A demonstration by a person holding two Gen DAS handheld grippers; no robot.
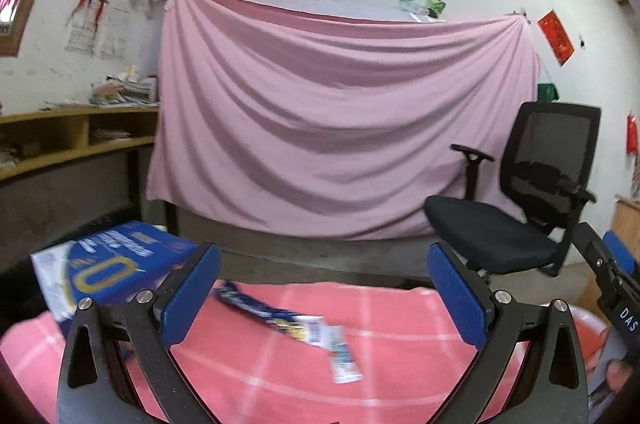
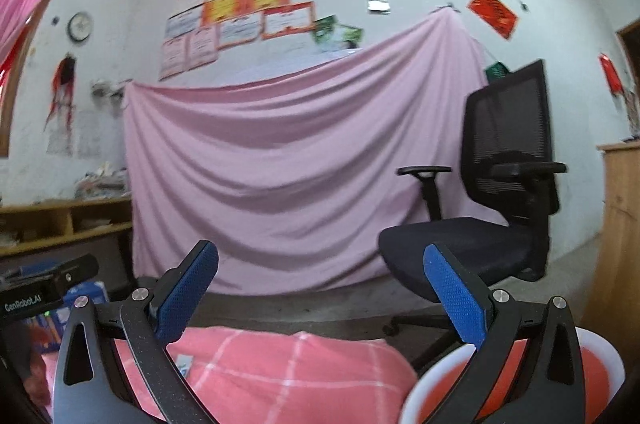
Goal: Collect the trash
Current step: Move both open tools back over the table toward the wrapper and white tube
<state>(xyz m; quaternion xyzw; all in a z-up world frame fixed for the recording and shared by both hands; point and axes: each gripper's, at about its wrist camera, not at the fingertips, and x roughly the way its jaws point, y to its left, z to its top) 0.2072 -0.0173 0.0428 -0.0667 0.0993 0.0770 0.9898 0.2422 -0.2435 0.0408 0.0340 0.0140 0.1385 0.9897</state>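
A flat, glossy wrapper [image 1: 286, 320], blue at its far-left end and white at its near-right end, is lying diagonally on the coral-pink checked cloth [image 1: 400, 356], its print blurred past reading. In the right wrist view only a small white corner [image 2: 185, 364] is showing beside the left finger. A blue and white carton [image 1: 108, 268] is sitting at the far left, partly hidden behind a finger. A white-rimmed red basin [image 2: 600, 368] is being cut off at the near right. The left gripper [image 1: 324, 300] is hovering with textured blue pads spread wide, holding nothing; the right gripper [image 2: 322, 304] is likewise gaping, empty. Beyond, a draped pink sheet [image 1: 340, 120] and black mesh chair [image 1: 536, 192] are standing.
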